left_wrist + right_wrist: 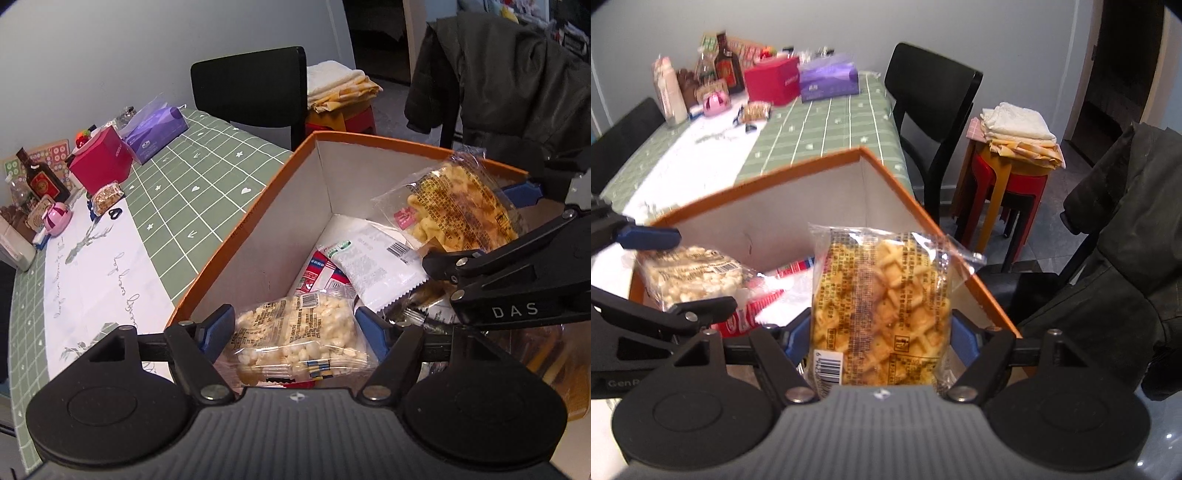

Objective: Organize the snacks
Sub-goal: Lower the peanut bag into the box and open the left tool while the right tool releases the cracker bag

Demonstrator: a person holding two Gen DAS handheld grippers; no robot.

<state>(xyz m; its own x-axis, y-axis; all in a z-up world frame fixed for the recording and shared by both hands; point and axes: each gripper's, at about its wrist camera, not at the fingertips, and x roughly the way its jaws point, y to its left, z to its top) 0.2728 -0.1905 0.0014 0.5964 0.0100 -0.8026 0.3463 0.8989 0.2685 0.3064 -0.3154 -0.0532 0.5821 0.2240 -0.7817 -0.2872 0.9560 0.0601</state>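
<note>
Snacks sit partly packed in an orange-rimmed cardboard box [258, 206] with white inner walls, standing at the near corner of the table [207, 184]. Left gripper [295, 328]: blue pads at either side of a clear pack of white puffed pieces [295, 332], jaws set to the pack's width; whether the pads press it cannot be told. Right gripper [879, 336]: blue pads against both sides of a clear pack of golden lattice crisps [882, 302], held upright above the box's near right corner. In the left wrist view this pack and the right gripper's arm fill the 2 to 3 o'clock sector. On the box floor lie a white sachet [373, 266] and a red-and-white packet [317, 277], overlapping; the far corner at 12 o'clock is bare floor between two tall walls. The box's right rim runs just beside the table's edge. Table covering: green cloth with a white grid, with a white printed runner [96, 280] at 9 o'clock. Well apart from the box, at 10 to 11 o'clock, stand a red carton [101, 162], a purple tissue pack [159, 129], a dark bottle [40, 177] and a small pink item [57, 218]. Beyond the table: a black chair [934, 110], stacked stools [1008, 192] bearing folded cloths, and a dark jacket [1126, 240] at 3 o'clock.
</note>
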